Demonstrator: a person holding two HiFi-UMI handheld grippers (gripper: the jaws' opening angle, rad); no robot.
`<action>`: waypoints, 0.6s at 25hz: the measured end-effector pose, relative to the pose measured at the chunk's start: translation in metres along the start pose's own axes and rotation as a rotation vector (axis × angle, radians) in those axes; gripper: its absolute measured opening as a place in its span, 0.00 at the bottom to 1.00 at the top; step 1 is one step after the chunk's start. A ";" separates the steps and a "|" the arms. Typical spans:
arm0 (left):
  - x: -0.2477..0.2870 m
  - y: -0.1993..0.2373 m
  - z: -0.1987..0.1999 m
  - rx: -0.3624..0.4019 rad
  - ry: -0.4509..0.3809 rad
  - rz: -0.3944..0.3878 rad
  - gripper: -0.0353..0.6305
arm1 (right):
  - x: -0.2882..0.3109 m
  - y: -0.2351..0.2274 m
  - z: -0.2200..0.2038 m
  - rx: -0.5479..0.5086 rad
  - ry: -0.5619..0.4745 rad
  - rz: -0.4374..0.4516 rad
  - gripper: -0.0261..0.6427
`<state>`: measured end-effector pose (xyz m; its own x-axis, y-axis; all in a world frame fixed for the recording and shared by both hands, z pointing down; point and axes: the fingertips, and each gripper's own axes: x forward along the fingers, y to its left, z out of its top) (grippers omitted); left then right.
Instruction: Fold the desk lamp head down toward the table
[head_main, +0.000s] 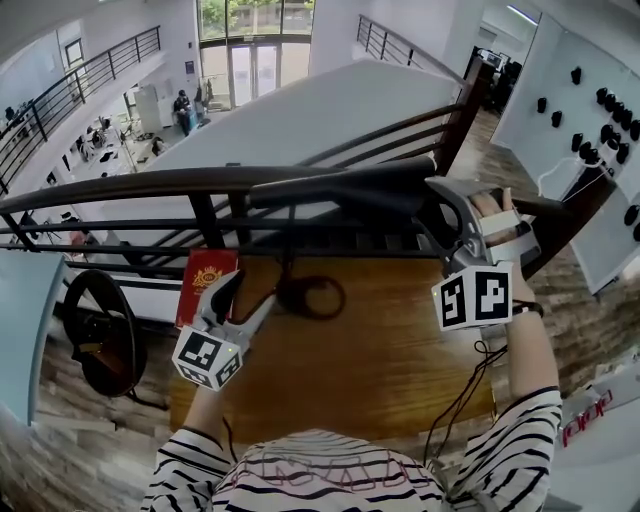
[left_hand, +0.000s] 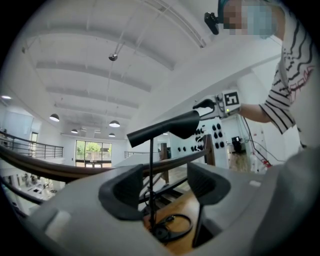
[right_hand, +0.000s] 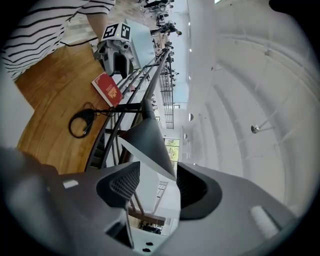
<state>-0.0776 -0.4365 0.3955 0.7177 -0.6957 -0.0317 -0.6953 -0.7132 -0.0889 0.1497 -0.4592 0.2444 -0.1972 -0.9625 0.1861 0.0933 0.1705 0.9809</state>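
While right tongs (right_hand: 157, 185) pinch the lamp head (right_hand: 147, 142) at its tip, left tongs (left_hand: 167, 187) gape empty before the stem (left_hand: 151, 165); next, probably: brace stem, swing head down.

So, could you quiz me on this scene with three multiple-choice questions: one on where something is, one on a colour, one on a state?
1. The stem stands: A between the left gripper's jaws; B on the floor; C in a drawer.
2. The booklet is: A blue; B red; C green.
3. The lamp head is: A folded right down; B raised, about level; C snapped off.
Answers: A, it rises between the parted jaws; B, its cover is red; B, it juts out atop the stem.
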 end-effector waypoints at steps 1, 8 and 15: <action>0.001 0.000 0.000 -0.001 0.000 -0.002 0.47 | 0.001 0.002 -0.001 0.003 0.002 0.000 0.38; 0.009 -0.004 -0.008 -0.006 0.010 -0.013 0.47 | 0.010 0.026 -0.007 0.052 0.002 0.021 0.31; 0.019 -0.010 -0.015 -0.013 0.032 -0.017 0.47 | 0.014 0.044 -0.016 0.179 -0.019 -0.099 0.26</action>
<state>-0.0578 -0.4437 0.4103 0.7279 -0.6857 0.0016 -0.6836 -0.7258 -0.0765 0.1668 -0.4685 0.2897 -0.2155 -0.9726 0.0873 -0.1025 0.1115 0.9885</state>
